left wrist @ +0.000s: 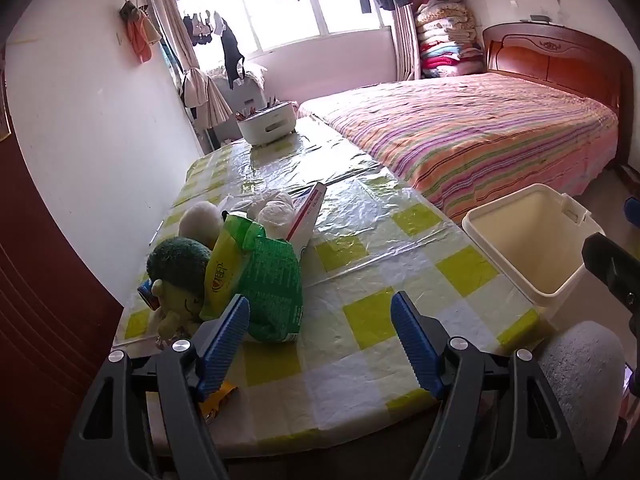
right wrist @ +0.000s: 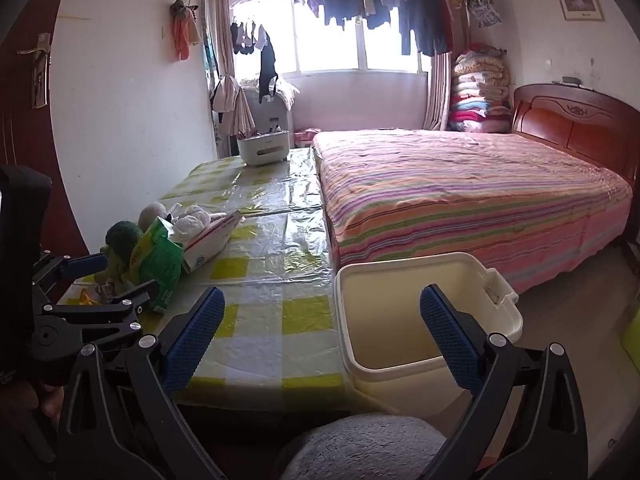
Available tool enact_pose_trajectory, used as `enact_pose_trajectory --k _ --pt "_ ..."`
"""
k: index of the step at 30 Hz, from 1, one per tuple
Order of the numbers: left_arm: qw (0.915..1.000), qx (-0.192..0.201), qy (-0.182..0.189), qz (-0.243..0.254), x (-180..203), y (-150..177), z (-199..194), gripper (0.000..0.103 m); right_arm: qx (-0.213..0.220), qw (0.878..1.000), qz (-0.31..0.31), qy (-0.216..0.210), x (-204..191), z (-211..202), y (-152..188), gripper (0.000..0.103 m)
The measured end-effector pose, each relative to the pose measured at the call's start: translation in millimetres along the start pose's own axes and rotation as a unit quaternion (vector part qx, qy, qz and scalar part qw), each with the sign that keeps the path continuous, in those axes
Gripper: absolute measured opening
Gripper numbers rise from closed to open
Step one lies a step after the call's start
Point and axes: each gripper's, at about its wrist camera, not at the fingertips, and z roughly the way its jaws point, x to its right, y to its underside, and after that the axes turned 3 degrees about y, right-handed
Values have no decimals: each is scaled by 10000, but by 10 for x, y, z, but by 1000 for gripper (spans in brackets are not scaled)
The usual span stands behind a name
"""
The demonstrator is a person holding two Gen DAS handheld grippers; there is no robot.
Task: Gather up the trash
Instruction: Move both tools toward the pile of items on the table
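On the left of the checked table lies a heap: a green snack bag, crumpled white tissue, a red and white box and a green plush toy. A yellow wrapper lies by the near edge, under my left finger. My left gripper hangs open just right of the bag, with only tablecloth between its pads. A white bin stands on the floor against the table's right side. My right gripper is open over the table's corner and the bin, holding nothing.
A striped bed runs along the table's right side. At the table's far end stands a white tub of pens. A dark red door is at the left. Something grey and fuzzy sits low in front.
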Motion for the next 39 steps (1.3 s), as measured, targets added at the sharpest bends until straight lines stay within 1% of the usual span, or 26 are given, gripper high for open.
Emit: enact_pose_trajectory --k 9,13,18,21,24,28,30,33,36,39 --pt "10000 -67 -10 72 18 48 48 71 -41 9998 172 -70 64 75 24 97" --pt "10000 -30 9 54 0 84 49 71 -68 9995 310 -79 94 129 28 97" --pt "10000 16 63 -44 -77 113 32 71 85 9988 474 -129 112 145 56 97" --pt "9999 62 72 -109 -112 145 -7 71 149 9979 556 -306 114 209 57 97" --pt "9995 69 30 -292 -142 177 -21 71 259 9961 659 -520 133 332 37 97" --pt "9989 -44 83 -450 -143 177 16 71 292 9904 918 -995 188 539 21 97" --pt "9987 -62 61 -495 -122 171 36 71 298 9878 993 -1162 211 618 31 97" --pt "9983 -96 43 -565 -81 164 76 71 324 9858 1019 -1294 237 668 69 97" --pt "9979 -173 122 -606 -21 145 134 71 314 9834 1079 -1423 263 706 127 97" --pt "9983 -231 115 -516 61 126 191 71 527 9798 1068 -1606 303 645 150 97"
